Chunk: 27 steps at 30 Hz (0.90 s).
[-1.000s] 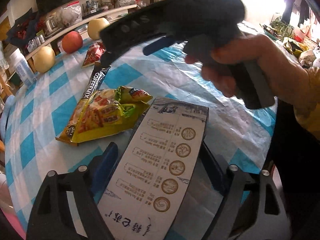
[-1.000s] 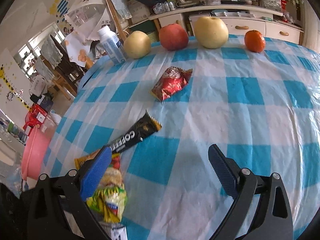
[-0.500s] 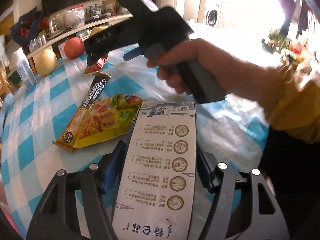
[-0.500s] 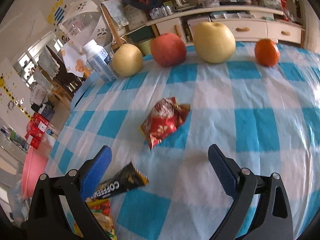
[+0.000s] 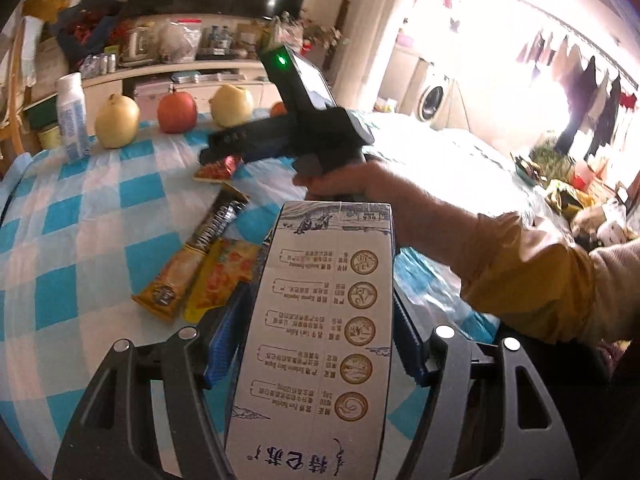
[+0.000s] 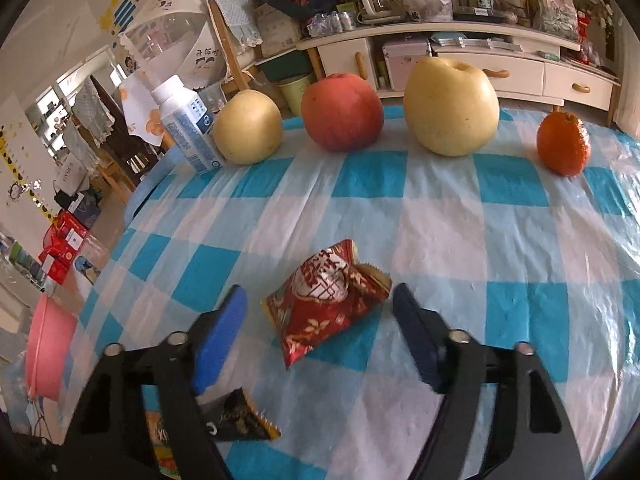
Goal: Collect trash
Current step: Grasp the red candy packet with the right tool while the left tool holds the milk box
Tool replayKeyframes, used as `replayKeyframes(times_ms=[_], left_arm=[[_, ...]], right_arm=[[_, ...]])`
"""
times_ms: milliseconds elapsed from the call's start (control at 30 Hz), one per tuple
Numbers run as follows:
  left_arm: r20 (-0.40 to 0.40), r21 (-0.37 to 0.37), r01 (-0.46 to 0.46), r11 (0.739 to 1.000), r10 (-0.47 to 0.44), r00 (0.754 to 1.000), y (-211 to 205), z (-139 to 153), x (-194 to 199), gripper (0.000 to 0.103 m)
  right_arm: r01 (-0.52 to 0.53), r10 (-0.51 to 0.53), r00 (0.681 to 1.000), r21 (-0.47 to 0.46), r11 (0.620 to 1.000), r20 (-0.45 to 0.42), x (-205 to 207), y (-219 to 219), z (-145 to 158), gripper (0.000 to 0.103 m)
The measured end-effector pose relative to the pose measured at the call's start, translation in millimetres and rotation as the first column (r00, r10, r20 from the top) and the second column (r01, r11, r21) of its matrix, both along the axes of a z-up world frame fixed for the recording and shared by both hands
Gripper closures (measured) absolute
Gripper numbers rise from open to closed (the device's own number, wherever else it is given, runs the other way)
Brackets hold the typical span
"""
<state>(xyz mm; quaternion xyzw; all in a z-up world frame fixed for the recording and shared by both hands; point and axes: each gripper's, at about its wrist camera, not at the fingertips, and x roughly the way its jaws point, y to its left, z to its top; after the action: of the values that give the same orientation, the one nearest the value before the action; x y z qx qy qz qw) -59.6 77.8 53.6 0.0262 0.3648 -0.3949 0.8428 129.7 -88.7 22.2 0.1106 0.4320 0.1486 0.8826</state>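
Trash on the counter (image 6: 440, 216) is being collected one piece at a time. Left claw (image 5: 320, 340) is clamped on a printed milk carton (image 5: 320, 320), held clear of the checked cloth. Right claw (image 6: 320, 320) points down at a red snack wrapper (image 6: 326, 300) lying flat on the cloth; its jaws are closing with the wrapper between them, and the pads do not yet press on it.

Step in hand: grasp of the red wrapper. Judged requirement for the next move: lower the tips until they bracket the crumpled middle of the wrapper, finish the closure, then lift. Thin foil may slip or slide away if pinched at an edge.

Remaining trash: a black coffee sachet (image 5: 218, 220) and a yellow snack bag (image 5: 218, 276), near each other on the cloth. A row of fruit (image 6: 340, 112) and a white bottle (image 6: 188, 124) stand along the far edge, well apart.
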Motion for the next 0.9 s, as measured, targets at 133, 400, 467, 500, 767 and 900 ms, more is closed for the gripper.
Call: replayKeyframes(times_ms=[133, 400, 467, 500, 767, 900], left_arm=[[0.004, -0.007, -0.048, 0.999, 0.048, 0.999, 7.4, 0.9, 7.7, 0.036], [-0.009, -0.031, -0.129, 0.991, 0.129, 0.992, 25.7, 0.3, 18.9, 0.036], [-0.01, -0.035, -0.146, 0.989, 0.145, 0.989, 30.1, 0.4, 19.8, 0.036], [-0.01, -0.036, -0.151, 0.988, 0.151, 0.988, 32.2, 0.2, 20.7, 0.036], [-0.001, -0.059, -0.232, 0.971, 0.232, 0.973, 53.2, 1.0, 28.6, 0.036], [0.004, -0.068, -0.277, 0.958, 0.278, 0.961, 64.2, 2.0, 31.4, 0.036]], right_arm=[[0.002, -0.002, 1.0, -0.033, 0.999, 0.009, 3.6, 2.0, -0.4, 0.053], [-0.006, 0.008, 0.999, -0.041, 0.999, 0.034, 0.7, 0.4, 2.5, 0.064], [-0.005, 0.007, 0.998, -0.044, 0.999, 0.054, -2.4, -0.6, 5.3, 0.065], [-0.005, 0.008, 0.998, -0.045, 0.999, 0.06, -3.3, -0.2, 6.3, 0.066], [-0.004, 0.014, 0.992, -0.077, 0.997, 0.129, -17.6, 6.2, 17.2, 0.068], [-0.011, 0.024, 0.989, -0.083, 0.996, 0.149, -26.0, 10.4, 23.2, 0.069]])
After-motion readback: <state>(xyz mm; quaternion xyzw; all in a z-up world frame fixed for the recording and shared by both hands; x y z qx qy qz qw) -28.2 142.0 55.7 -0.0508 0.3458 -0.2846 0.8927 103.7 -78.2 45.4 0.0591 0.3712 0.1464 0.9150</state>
